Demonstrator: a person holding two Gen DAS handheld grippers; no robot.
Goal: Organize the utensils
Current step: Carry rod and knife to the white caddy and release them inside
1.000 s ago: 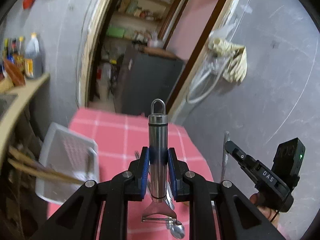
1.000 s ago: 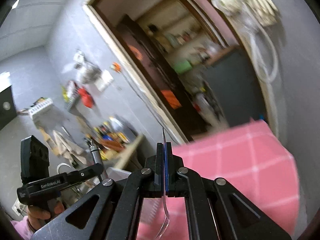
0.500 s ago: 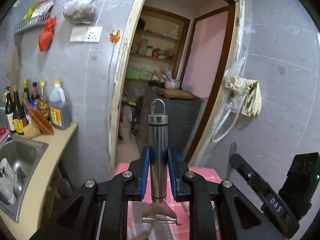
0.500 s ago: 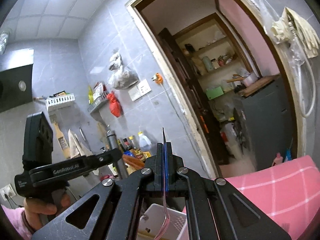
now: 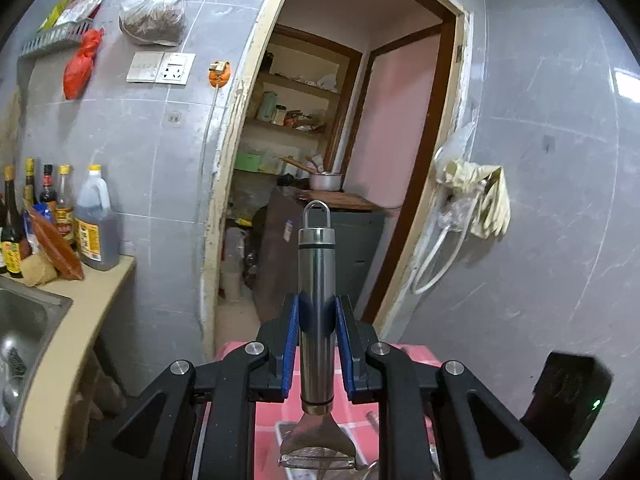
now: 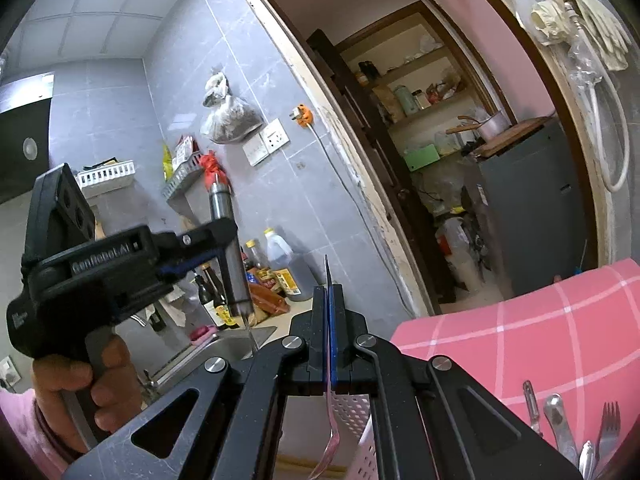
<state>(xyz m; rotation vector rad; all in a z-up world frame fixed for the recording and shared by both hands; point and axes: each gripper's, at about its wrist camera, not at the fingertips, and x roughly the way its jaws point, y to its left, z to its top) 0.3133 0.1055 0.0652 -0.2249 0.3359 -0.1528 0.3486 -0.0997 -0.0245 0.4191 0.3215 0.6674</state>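
My left gripper is shut on a steel peeler, handle pointing up, blade end toward the camera. It also shows in the right wrist view, raised at the left. My right gripper is shut on a thin flat utensil seen edge-on; its bowl end hangs below the fingers. Both are held high above the pink checked tablecloth. Several utensils, a fork among them, lie at the lower right. A white slotted basket sits below my right gripper.
A counter with a steel sink and several sauce bottles stands on the left. An open doorway with shelves and a dark cabinet lies ahead. Gloves and a hose hang on the right wall.
Both grippers have lifted and tilted up from the table, each keeping its utensil. The views now show wall and doorway instead of the tablecloth and basket.
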